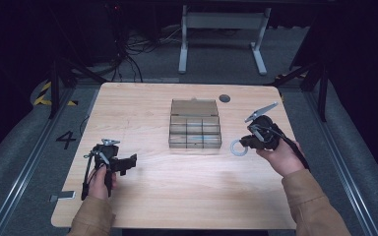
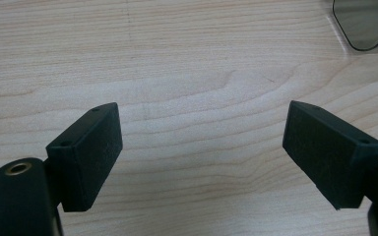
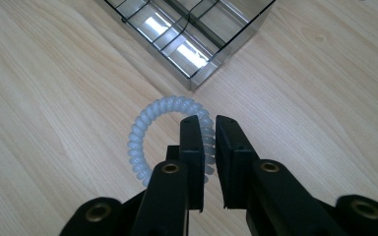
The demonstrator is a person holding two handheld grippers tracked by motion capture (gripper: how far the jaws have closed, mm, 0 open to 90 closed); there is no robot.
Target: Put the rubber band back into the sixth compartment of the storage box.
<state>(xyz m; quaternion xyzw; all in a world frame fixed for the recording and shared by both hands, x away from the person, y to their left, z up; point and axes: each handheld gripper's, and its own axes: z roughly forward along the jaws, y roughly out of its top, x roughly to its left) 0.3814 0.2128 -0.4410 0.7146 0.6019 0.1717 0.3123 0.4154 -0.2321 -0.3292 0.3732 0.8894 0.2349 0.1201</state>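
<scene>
The right gripper (image 3: 206, 129) pinches a pale coiled ring (image 3: 150, 120), apparently held just off the bench (image 1: 142, 191), just beside the near right corner of the clear box (image 1: 195, 129). The left gripper (image 2: 202, 147), fingers spread wide, sits left of the box.

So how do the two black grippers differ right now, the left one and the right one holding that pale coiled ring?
The left gripper has its jaws spread wide with bare wooden table between them; the right gripper has its jaws nearly together, pinching the pale blue spiral ring. The left one sits well away from the clear compartment box; the right one is just beside it. Both are black, two-jawed and hand-held.
</scene>
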